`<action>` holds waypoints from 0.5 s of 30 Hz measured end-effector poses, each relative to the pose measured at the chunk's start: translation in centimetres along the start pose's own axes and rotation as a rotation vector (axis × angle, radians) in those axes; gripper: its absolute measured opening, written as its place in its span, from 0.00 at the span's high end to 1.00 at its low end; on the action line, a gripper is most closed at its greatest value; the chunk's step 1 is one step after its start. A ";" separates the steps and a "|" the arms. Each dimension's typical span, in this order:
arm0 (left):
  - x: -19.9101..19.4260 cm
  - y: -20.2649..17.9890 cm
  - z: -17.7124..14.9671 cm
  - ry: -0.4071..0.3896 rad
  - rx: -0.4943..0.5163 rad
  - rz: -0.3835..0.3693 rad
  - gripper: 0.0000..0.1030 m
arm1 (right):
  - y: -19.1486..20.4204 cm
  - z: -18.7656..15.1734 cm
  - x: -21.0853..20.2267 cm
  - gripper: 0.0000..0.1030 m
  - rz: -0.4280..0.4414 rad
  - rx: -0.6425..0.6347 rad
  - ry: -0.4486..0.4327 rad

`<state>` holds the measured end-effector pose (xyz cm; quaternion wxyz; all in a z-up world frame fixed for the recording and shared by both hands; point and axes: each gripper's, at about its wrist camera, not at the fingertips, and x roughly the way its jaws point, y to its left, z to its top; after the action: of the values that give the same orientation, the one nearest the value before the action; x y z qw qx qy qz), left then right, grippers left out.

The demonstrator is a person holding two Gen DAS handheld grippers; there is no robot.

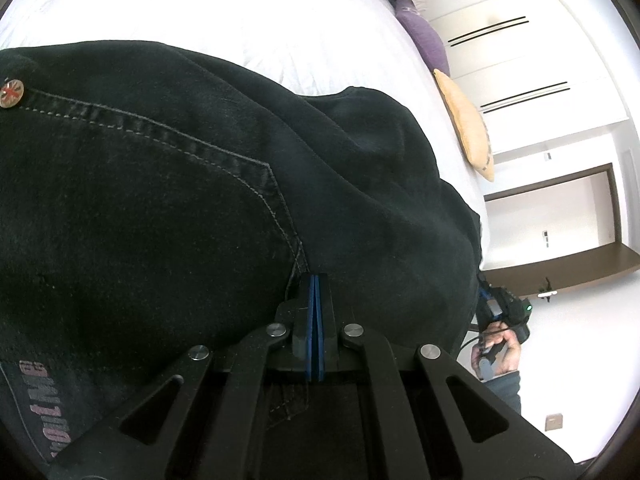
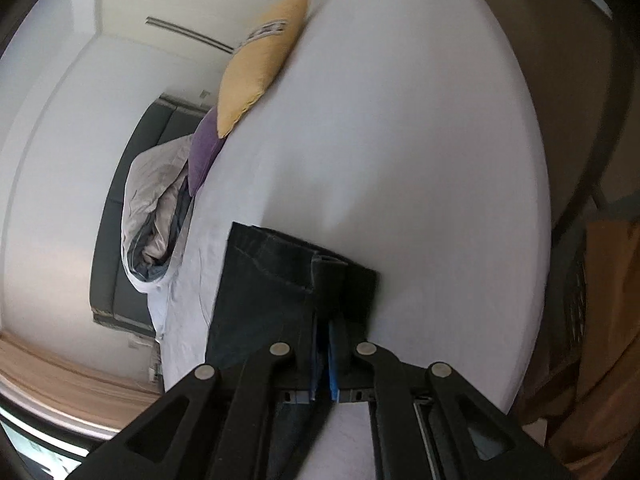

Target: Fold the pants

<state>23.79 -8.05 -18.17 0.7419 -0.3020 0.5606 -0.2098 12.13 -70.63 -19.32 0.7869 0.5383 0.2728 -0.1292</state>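
Observation:
Black denim pants fill most of the left wrist view, with a metal button at the far left and a stitched pocket seam running down to my left gripper. That gripper is shut on the cloth at the seam, its blue pads pressed together. In the right wrist view, my right gripper is shut on a folded edge of the same pants, held over the white bed. A hand holding the right gripper shows past the pants' right edge; its fingertips are hidden there.
A yellow pillow, a purple pillow and a crumpled duvet lie along the bed's far side. White wardrobe doors stand beyond. A brown chair or cloth sits off the bed's right edge.

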 end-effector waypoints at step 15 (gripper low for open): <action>-0.1 -0.1 -0.3 0.001 0.013 -0.006 1.00 | -0.7 0.5 -0.1 0.94 -0.022 -0.013 0.036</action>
<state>23.50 -8.09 -18.05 0.7431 -0.2987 0.5586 -0.2157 11.77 -71.36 -19.69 0.7838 0.5325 0.2936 -0.1262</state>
